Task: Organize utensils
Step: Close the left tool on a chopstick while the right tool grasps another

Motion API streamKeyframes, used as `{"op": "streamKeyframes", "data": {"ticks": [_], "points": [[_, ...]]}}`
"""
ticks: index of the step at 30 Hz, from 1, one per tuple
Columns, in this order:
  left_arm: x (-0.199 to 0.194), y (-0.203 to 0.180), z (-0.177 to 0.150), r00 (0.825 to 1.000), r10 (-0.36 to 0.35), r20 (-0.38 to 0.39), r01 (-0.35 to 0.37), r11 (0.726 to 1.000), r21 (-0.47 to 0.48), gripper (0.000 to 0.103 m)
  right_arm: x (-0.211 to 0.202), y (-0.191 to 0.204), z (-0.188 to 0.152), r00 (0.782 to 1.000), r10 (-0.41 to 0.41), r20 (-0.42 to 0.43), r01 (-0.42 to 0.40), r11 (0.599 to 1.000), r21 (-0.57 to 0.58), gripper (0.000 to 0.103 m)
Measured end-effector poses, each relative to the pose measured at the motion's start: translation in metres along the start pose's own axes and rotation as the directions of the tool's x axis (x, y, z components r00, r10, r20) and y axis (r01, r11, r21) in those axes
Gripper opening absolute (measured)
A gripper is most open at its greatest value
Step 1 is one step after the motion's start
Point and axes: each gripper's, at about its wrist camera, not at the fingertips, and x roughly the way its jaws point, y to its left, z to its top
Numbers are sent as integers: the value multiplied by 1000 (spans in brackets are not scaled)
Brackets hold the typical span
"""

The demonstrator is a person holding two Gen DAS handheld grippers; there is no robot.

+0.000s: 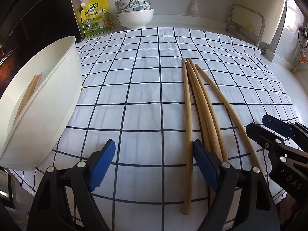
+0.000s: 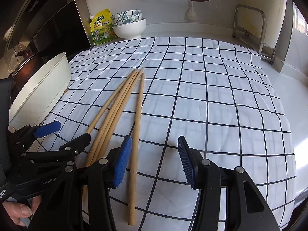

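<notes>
Left gripper (image 1: 154, 165) jaws wide, empty; right gripper (image 2: 154, 163) half open, empty. Four pale wooden chopsticks (image 1: 200, 104) fanned on checked cloth (image 1: 134, 88). Straddle one stick squarely before closing, then carry to white plastic tub (image 1: 48, 104)

The white tub (image 1: 40, 104) runs off the left wrist view's left edge, and its wall hides all but the upper ends of the chopsticks inside (image 1: 30, 88). The thick ends of the loose chopsticks (image 1: 200, 104) disappear behind the left tongs (image 1: 154, 165). In the right wrist view, the person's hand (image 2: 17, 211) is cut by the frame. Print on the yellow pouch (image 1: 97, 15) is too small to read
</notes>
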Motion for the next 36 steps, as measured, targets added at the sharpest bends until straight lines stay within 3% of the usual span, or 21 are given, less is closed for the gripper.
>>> {"op": "streamKeyframes", "data": {"ticks": [14,19,22,25,30,32,36], "points": [[9,-3,13,1000,3,5,-3,1000,-5,80,8,11,-4,997,-77,-2,77,995,-65,48],[12,-7,20,1000,-9,11,9,1000,1,67,9,15,-6,994,-106,9,106,991,-86,48],[11,-13,21,1000,-22,15,22,1000,18,54,9,16,-6,995,-103,13,103,990,-92,43],[9,-20,21,999,-44,21,43,998,42,37,9,17,-6,995,-101,18,103,990,-93,36],[7,-24,19,997,-72,19,71,996,53,15,9,20,-7,994,-110,23,112,988,-107,9],[6,-25,18,997,-78,17,77,995,61,8,9,22,-7,993,-114,26,116,987,-115,8],[5,-23,17,996,-91,13,90,995,53,7,9,21,-7,993,-111,27,113,988,-110,6]]}}
